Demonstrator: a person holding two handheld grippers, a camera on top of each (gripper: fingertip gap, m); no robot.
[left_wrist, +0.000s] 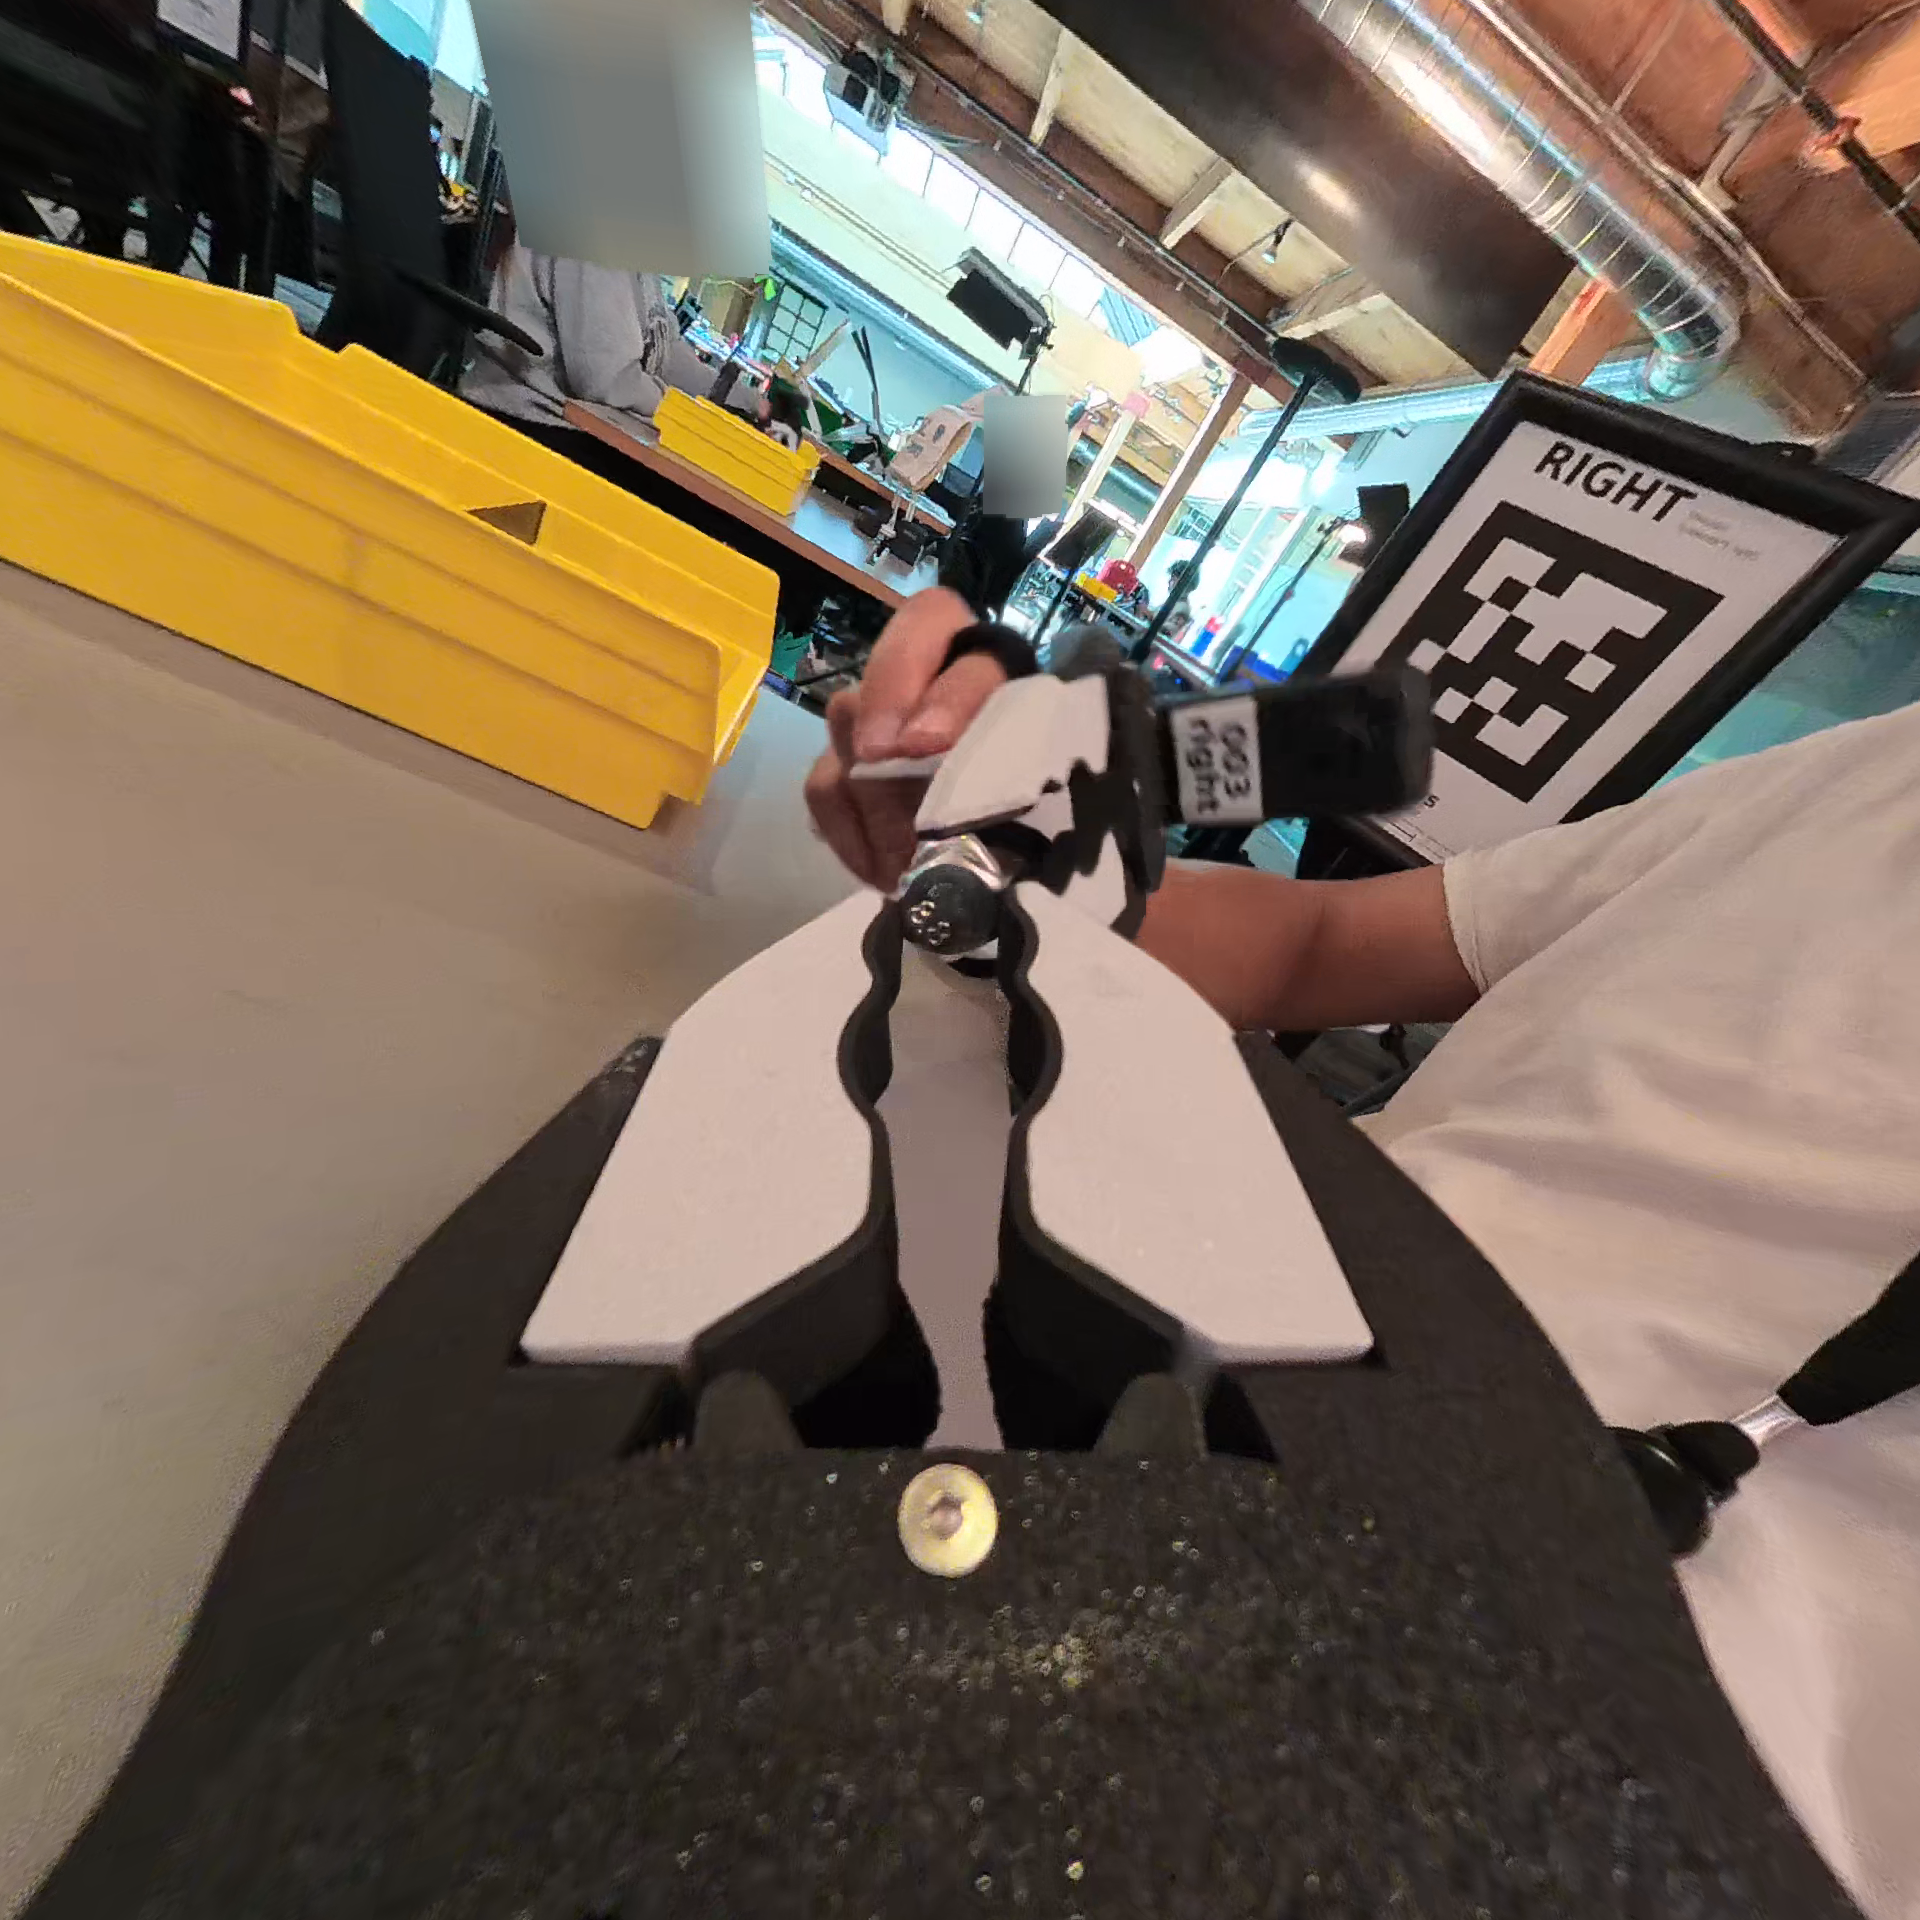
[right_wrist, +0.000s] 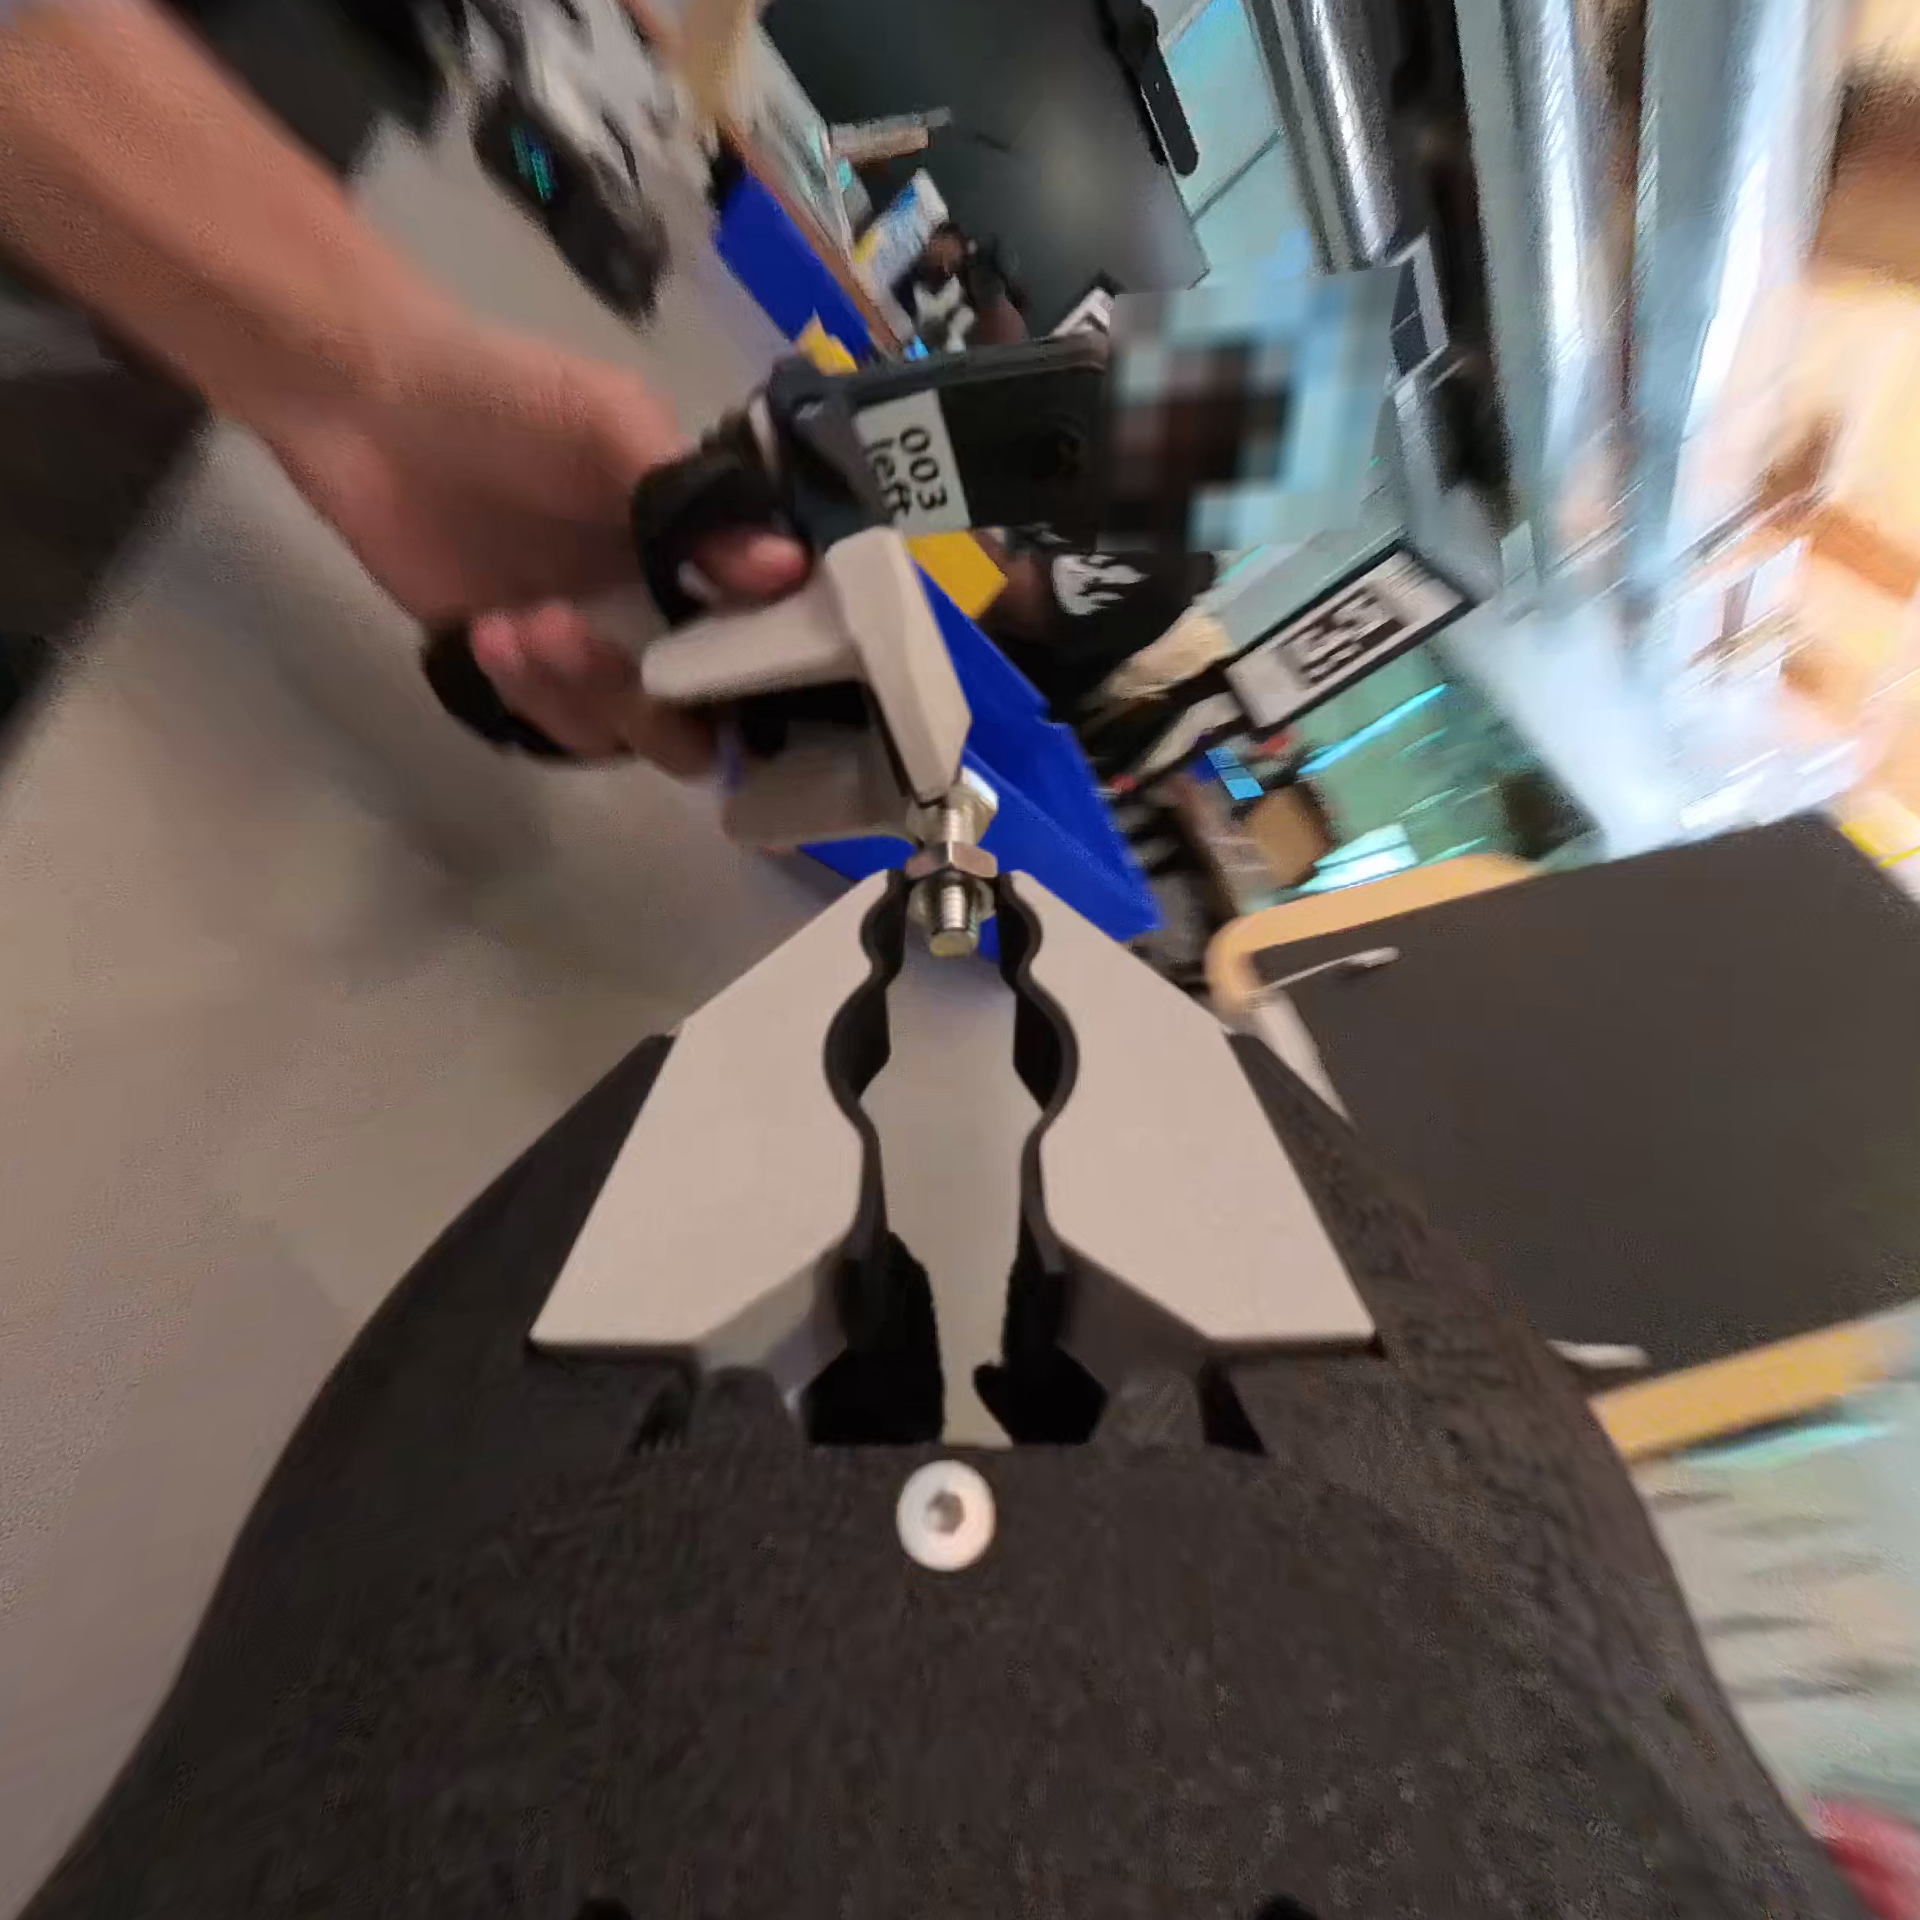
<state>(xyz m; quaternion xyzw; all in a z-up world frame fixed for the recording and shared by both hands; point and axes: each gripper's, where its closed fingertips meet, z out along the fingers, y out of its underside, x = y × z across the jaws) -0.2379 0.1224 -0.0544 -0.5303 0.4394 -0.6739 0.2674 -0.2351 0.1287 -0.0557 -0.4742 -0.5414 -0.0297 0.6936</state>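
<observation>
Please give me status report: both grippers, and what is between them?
Left gripper clamped on bolt head. Right gripper closed on nut, threaded on it. Yellow bin lies aside.

Bright, even indoor light w/ daylight from far windows (left_wrist: 1039, 223); soft shadows. Fisheye warp at edges. Right wrist view heavily motion-blurred; left wrist view's bkgd was sharper.

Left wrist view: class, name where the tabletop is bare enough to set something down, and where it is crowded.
Bare: the broad tabletop stretch bordered by the yellow bin and the left gripper. Crowded: the middle, where the left gripper clamps the bolt and the right gripper its nut; the person's arm and shirt fill the right side.
</observation>
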